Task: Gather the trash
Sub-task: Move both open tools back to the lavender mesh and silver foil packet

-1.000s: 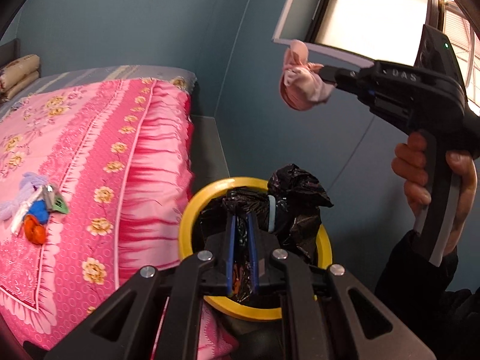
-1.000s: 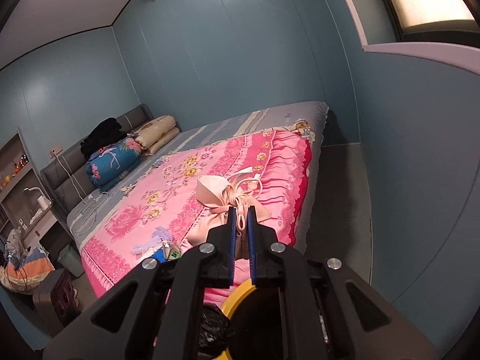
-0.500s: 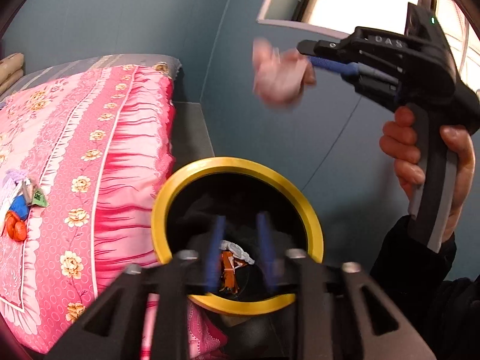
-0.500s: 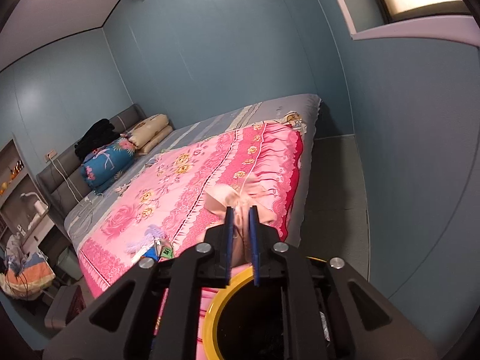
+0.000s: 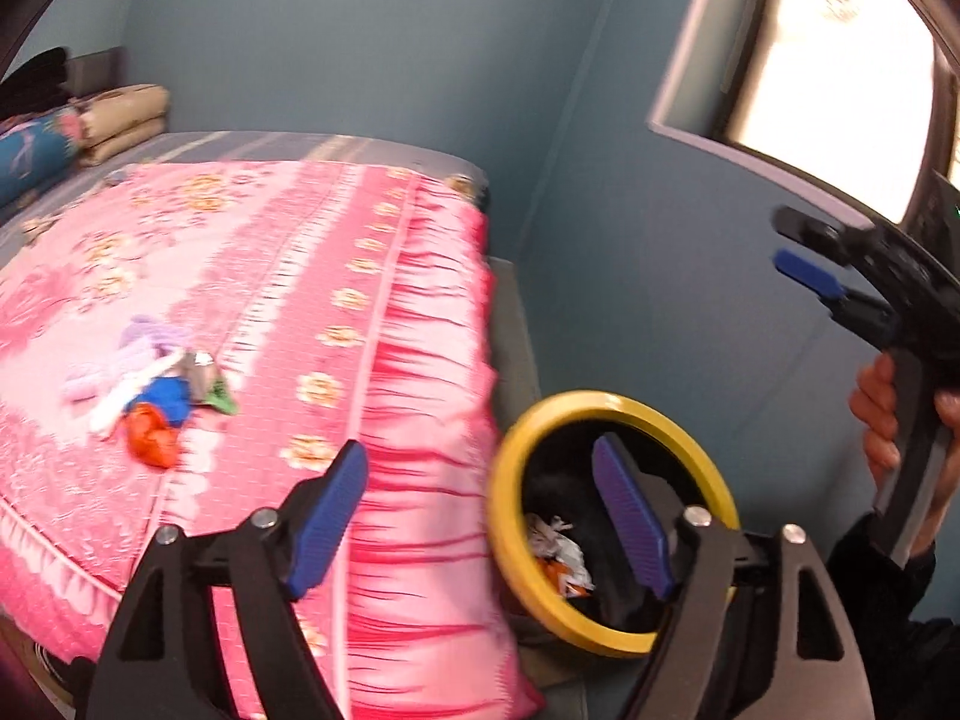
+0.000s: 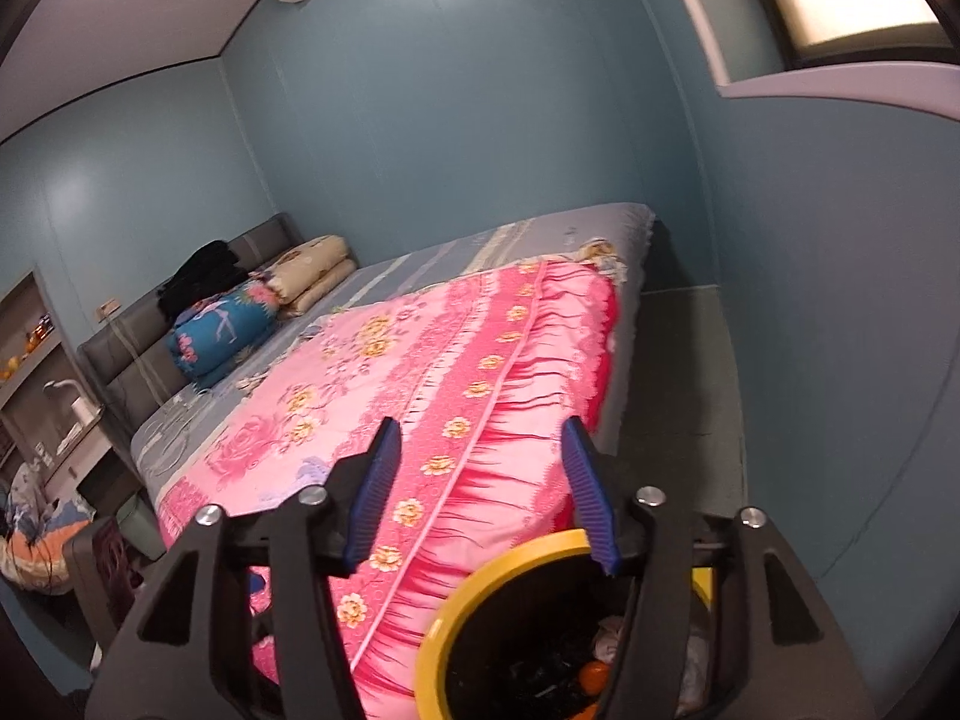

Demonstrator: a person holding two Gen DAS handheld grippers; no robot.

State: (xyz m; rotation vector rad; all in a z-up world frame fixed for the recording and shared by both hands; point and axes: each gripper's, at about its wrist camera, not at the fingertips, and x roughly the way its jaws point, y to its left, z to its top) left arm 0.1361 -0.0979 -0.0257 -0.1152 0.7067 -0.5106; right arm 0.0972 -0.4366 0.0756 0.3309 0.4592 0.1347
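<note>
Both the left gripper (image 5: 480,495) and right gripper (image 6: 483,483) have just been opened wide, nothing held; crumpled, seemingly paper, trash lies in the yellow-rimmed bin (image 5: 510,528).

Black grippers (image 5: 480,501) – blue pads (image 5: 327,501)

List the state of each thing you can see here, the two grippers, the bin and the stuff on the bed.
left gripper: open, nothing between its jaws, which have just been opening.
right gripper: open and empty, jaws have just been opening.
yellow-rimmed bin: uncovered, black liner, crumpled trash inside.
pile of trash: lying loose on the pink bedspread, not yet collected.
</note>
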